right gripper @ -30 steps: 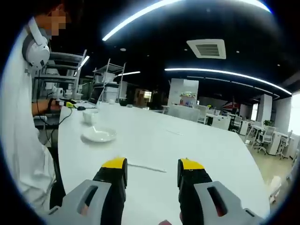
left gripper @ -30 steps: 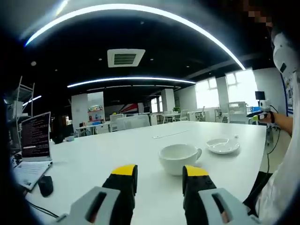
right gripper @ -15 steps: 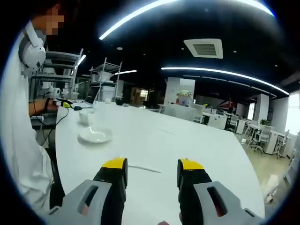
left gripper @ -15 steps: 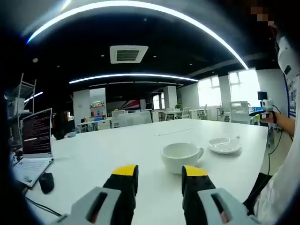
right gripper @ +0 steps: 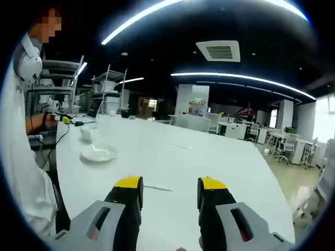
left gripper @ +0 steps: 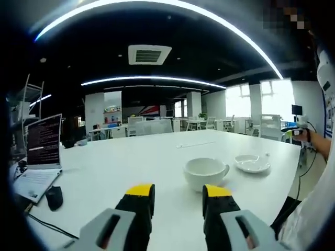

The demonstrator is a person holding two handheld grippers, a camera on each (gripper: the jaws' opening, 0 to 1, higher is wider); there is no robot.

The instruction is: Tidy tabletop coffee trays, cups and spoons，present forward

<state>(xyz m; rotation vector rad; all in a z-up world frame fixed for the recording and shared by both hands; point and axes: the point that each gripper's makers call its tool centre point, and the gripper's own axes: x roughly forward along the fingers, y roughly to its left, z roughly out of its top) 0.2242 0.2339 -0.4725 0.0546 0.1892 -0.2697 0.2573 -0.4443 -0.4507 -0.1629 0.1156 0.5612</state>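
A white coffee cup (left gripper: 205,171) stands on the white table (left gripper: 131,162), just beyond my left gripper (left gripper: 178,194), which is open and holds nothing. To the cup's right lies a white saucer (left gripper: 253,163). In the right gripper view the saucer (right gripper: 98,153) sits at the left with the cup (right gripper: 88,132) behind it. A thin spoon (right gripper: 157,187) lies flat on the table just ahead of my right gripper (right gripper: 170,187), which is open and empty. My other gripper (right gripper: 64,119) shows far left in a hand.
An open laptop (left gripper: 42,151), a dark mouse (left gripper: 54,197) and a cable (left gripper: 47,226) lie at the table's left end. A person in white (right gripper: 23,157) stands at the near edge. Metal shelving (right gripper: 107,91) and other desks fill the room behind.
Both views have drifted slightly: the cup and saucer sit a little lower and further right in the left view, further left in the right view. Neither gripper has changed its opening.
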